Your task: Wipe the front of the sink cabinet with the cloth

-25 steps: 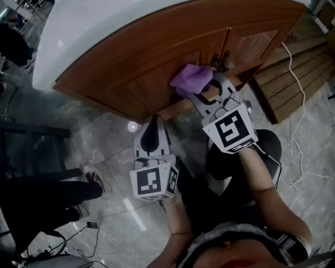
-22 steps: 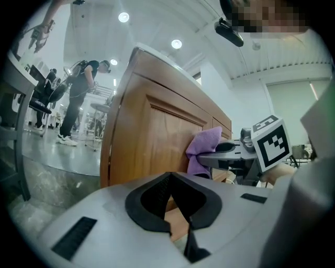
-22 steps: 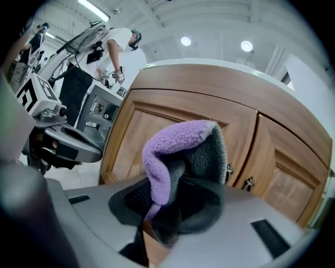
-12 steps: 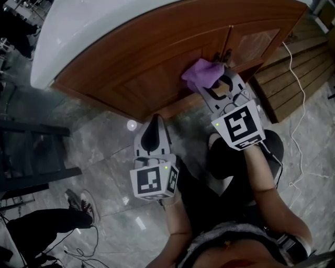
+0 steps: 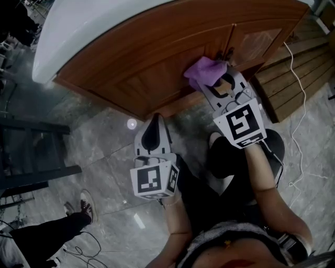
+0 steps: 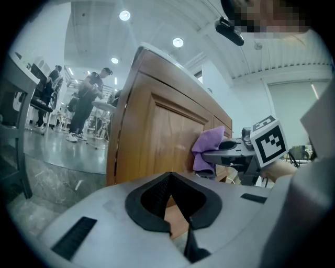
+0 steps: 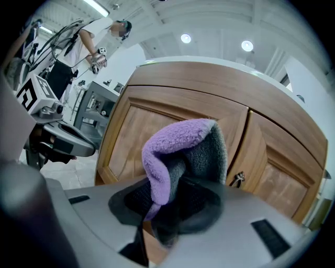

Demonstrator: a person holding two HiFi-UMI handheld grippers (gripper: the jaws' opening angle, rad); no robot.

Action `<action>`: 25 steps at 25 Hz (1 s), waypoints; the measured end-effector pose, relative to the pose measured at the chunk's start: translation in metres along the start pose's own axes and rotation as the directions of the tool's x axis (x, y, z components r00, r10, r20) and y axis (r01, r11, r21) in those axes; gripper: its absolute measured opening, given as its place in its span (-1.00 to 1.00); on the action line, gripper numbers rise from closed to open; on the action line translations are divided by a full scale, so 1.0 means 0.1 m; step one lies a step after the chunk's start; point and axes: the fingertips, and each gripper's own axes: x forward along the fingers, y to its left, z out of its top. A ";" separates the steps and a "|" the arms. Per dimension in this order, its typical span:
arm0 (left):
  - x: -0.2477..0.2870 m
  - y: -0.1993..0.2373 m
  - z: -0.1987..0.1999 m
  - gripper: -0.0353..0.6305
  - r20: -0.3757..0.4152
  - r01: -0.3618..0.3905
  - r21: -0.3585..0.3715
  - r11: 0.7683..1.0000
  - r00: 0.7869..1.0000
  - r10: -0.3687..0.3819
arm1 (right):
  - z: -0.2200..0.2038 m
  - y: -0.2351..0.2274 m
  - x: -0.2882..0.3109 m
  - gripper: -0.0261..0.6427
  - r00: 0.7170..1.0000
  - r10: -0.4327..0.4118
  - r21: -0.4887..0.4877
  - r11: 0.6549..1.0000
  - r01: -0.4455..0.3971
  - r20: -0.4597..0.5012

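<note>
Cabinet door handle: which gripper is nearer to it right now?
Right. The right gripper, shut on the purple cloth, sits right beside the handle at the cabinet front; the left gripper hangs lower left, away from it.

Head view dim, murky; gripper views bright under ceiling spots (image 6: 124, 15), fisheye-warped, black vignette.

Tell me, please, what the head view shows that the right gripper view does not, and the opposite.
Only the head view shows a white cable, a shoe and the marker cube on the right tool. Only the right gripper view shows ceiling lights, a standing person and the grey inner side of the cloth. Both show the cloth gripped by the right tool, the wooden cabinet doors and the left tool.
</note>
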 end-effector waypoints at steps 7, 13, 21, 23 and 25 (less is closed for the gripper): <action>-0.07 0.09 -0.03 -0.89 -0.003 -0.030 -0.010 0.999 1.000 0.030 | 0.08 0.24 -0.01 -0.44 0.995 0.101 0.028 0.994 -0.102 0.025; -0.18 0.23 -0.06 -0.89 -0.011 -0.078 -0.013 0.997 0.997 0.077 | 0.25 0.82 0.11 -0.44 0.959 0.271 0.017 0.962 -0.273 0.077; -0.42 0.45 -0.10 -0.89 -0.017 -0.153 -0.022 0.988 0.988 0.153 | 0.28 1.62 0.32 -0.44 0.903 0.424 -0.056 0.905 -0.421 0.071; -0.48 0.51 -0.10 -0.89 -0.017 -0.173 -0.026 0.984 0.985 0.173 | 0.30 1.75 0.37 -0.44 0.897 0.435 -0.071 0.900 -0.431 0.071; -0.53 0.56 -0.11 -0.89 -0.016 -0.191 -0.029 0.981 0.982 0.190 | 0.32 1.83 0.42 -0.44 0.896 0.437 -0.078 0.899 -0.431 0.078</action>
